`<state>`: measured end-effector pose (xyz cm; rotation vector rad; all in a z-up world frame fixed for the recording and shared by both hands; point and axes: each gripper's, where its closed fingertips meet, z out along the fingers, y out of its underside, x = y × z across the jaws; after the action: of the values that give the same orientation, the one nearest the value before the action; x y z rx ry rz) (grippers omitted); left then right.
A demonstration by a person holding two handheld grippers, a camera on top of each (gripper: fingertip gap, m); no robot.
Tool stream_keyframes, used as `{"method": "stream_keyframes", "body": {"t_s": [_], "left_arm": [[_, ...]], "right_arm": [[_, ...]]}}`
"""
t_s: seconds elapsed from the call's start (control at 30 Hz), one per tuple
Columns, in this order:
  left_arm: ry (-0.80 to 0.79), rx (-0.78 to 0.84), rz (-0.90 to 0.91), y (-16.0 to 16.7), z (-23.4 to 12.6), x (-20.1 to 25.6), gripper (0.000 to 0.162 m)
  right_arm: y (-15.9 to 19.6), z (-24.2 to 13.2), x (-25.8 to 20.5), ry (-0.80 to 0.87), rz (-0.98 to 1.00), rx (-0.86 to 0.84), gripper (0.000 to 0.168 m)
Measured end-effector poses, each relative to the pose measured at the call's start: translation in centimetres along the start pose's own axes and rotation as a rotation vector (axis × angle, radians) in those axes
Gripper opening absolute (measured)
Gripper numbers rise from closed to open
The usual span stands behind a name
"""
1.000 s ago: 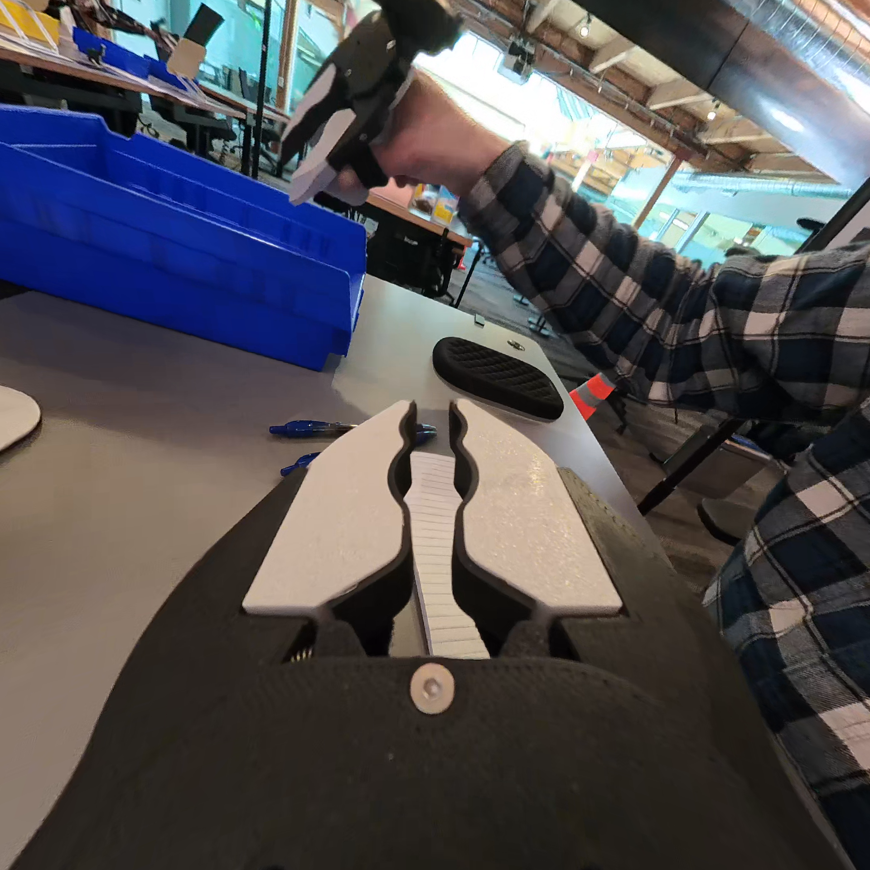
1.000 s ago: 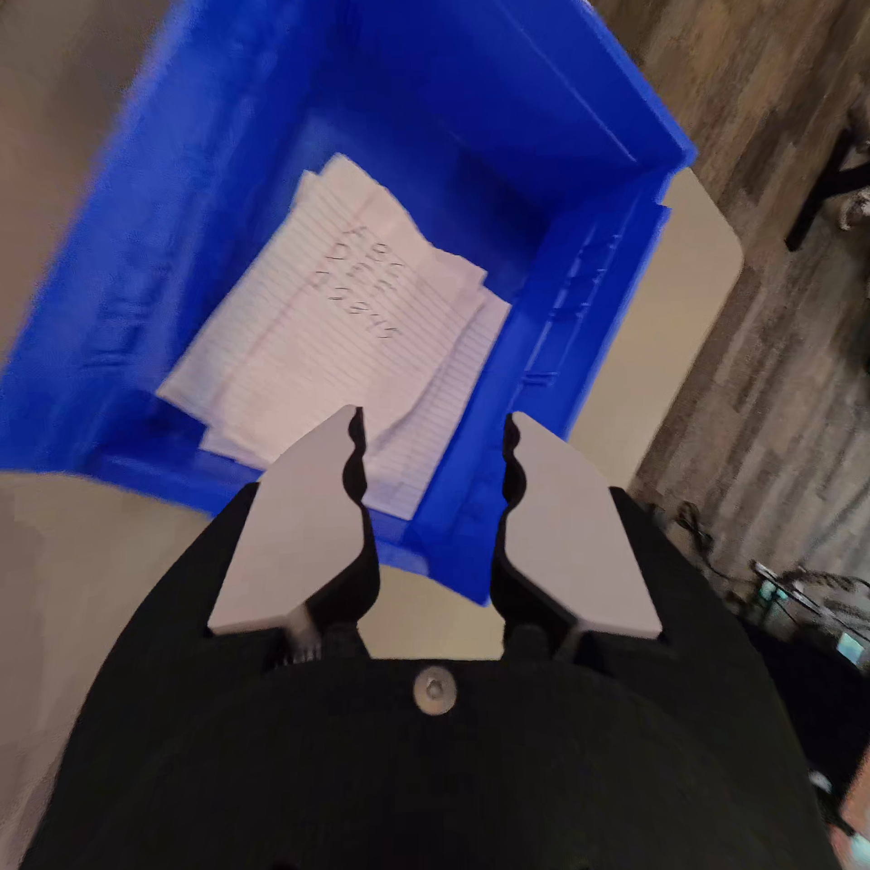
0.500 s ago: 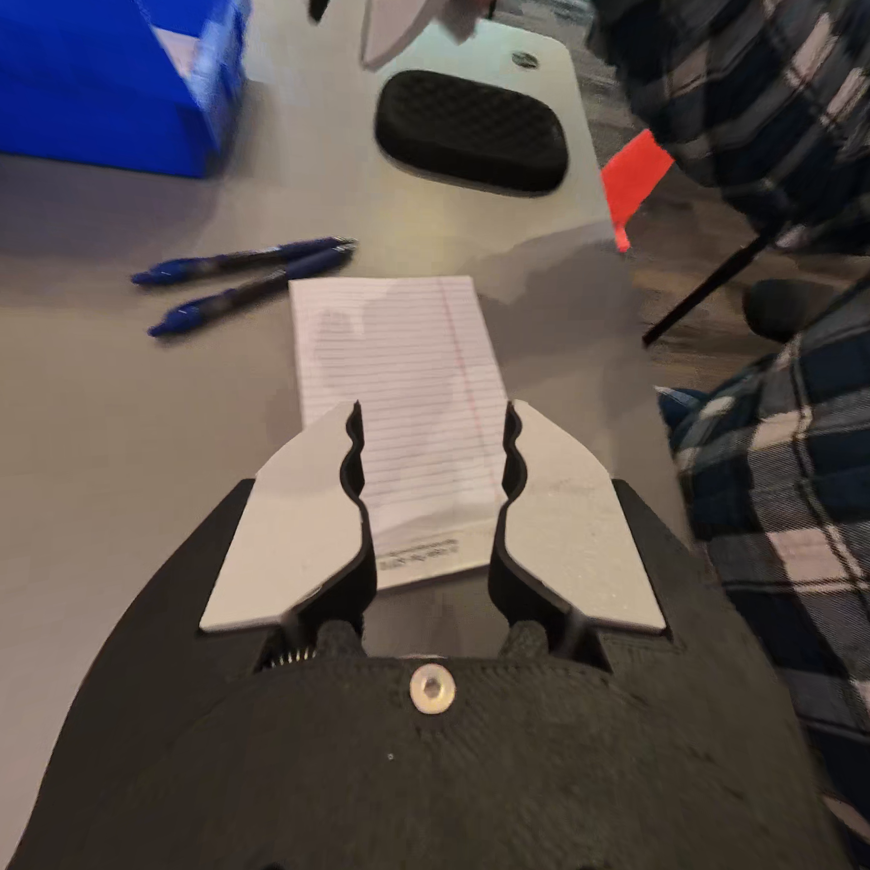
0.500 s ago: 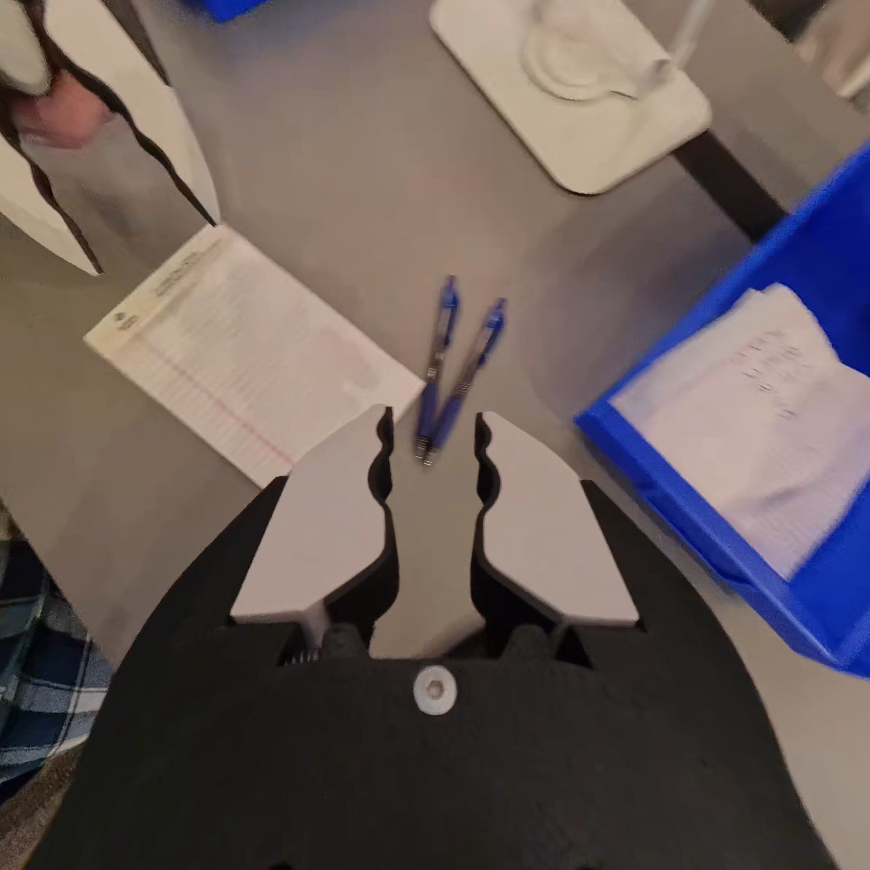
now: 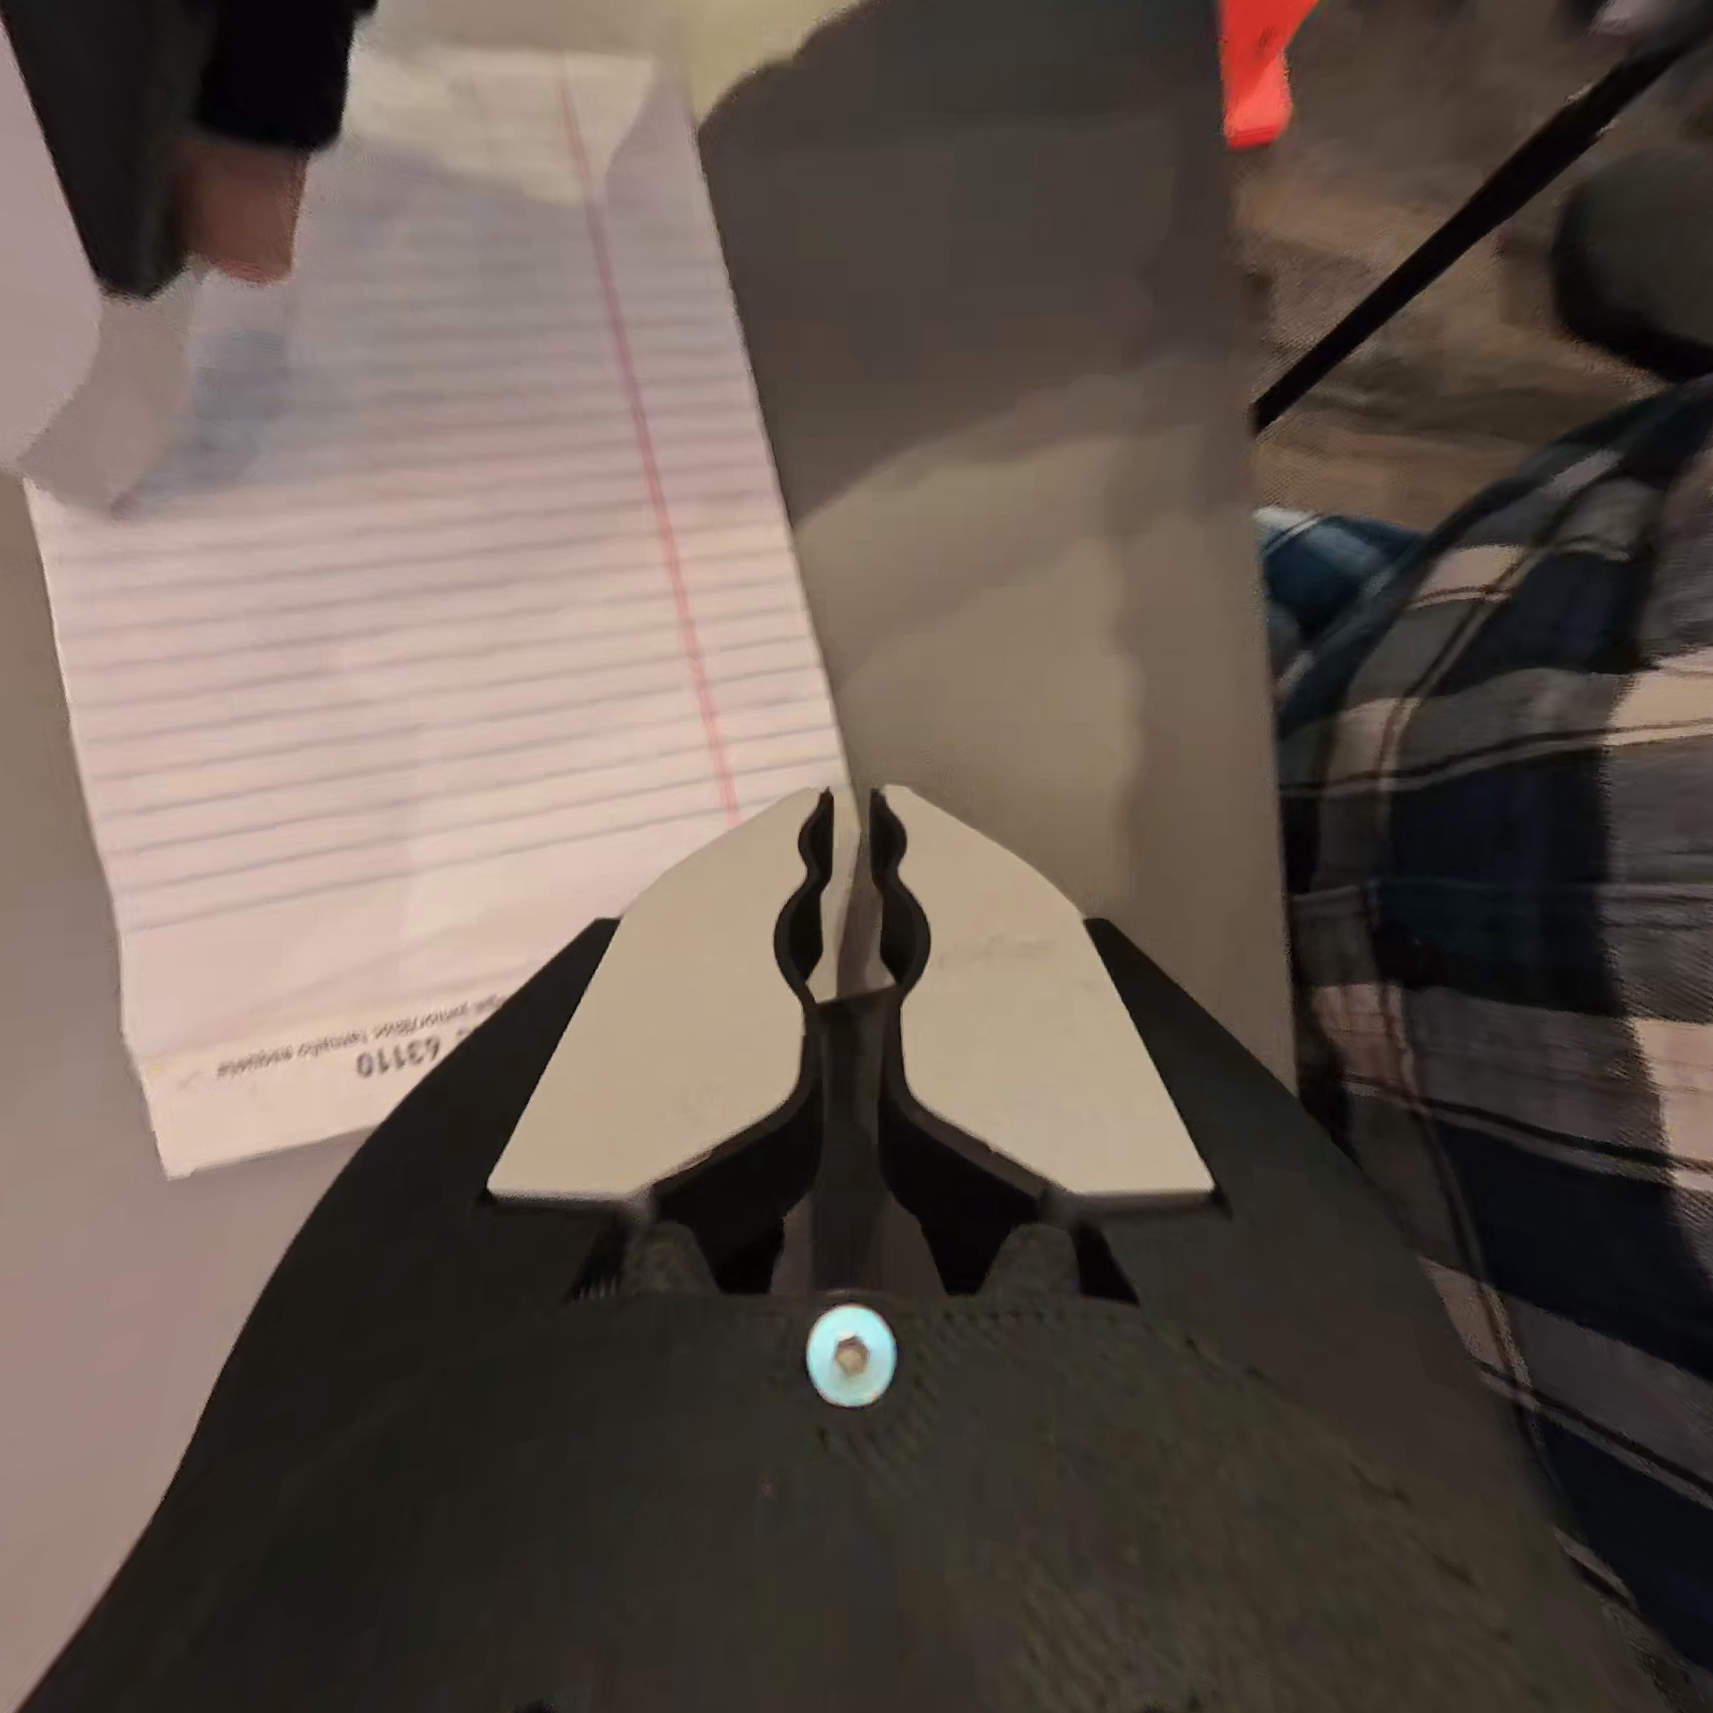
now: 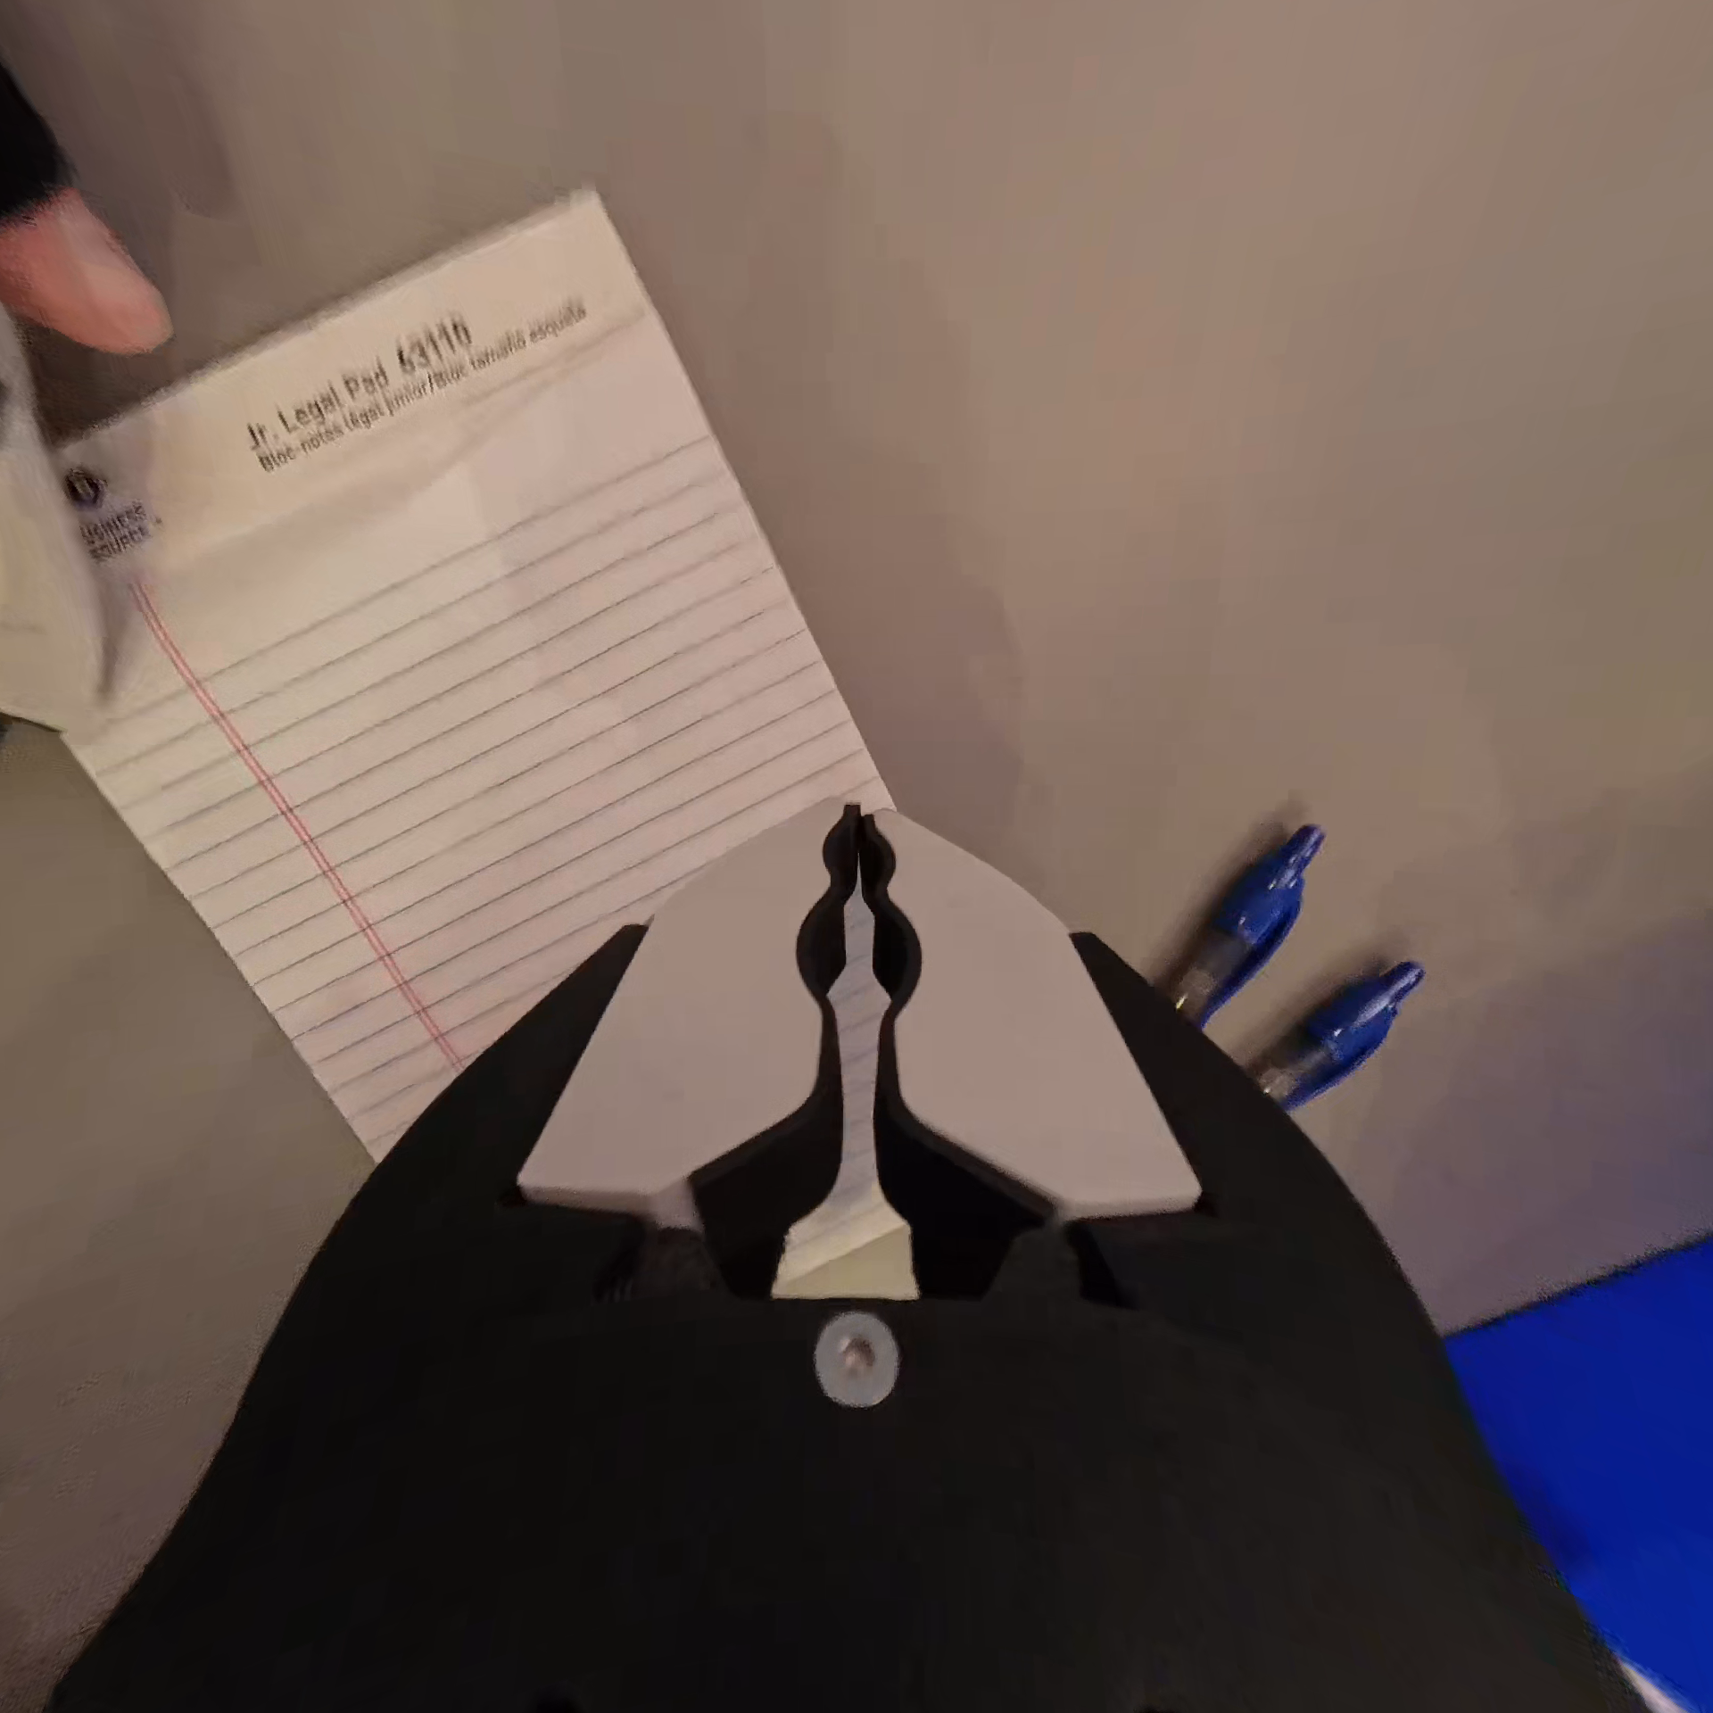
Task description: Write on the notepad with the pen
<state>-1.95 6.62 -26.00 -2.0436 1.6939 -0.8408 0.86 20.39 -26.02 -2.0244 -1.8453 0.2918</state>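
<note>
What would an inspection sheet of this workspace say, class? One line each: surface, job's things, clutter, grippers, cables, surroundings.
Surface: grey table, bare around the things.
Job's things: lined notepad lying flat, top sheet blank; two blue pens side by side on the table beside it, not held.
Clutter: blue bin at the table's edge.
Grippers: left gripper jaws nearly closed, empty, at the notepad's corner; right gripper jaws closed, empty, over the notepad.
Cables: nothing seen.
Surroundings: plaid sleeve, floor, orange object.

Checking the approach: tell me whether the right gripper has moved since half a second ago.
Yes. The right gripper has shifted from the two blue pens toward the white lined notepad, its fingers now shut.
</note>
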Motion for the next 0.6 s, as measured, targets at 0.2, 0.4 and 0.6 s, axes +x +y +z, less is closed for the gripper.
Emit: {"method": "stream_keyframes", "body": {"t_s": [0.2, 0.4, 0.6], "left_arm": [[-0.023, -0.019, -0.127, 1.0, -0.9, -1.3, 0.0], [-0.07, -0.049, -0.2, 2.0, -2.3, -3.6, 0.0], [-0.201, -0.099, -0.239, 3.3, -4.4, -7.7, 0.0]], "right_arm": [[-0.3, 0.2, -0.5, 0.022, -0.009, -0.019, 0.0], [1.2, -0.5, -1.2, 0.012, 0.03, -0.065, 0.0], [1.9, -1.2, -4.4, -0.014, 0.092, -0.058, 0.0]]}}
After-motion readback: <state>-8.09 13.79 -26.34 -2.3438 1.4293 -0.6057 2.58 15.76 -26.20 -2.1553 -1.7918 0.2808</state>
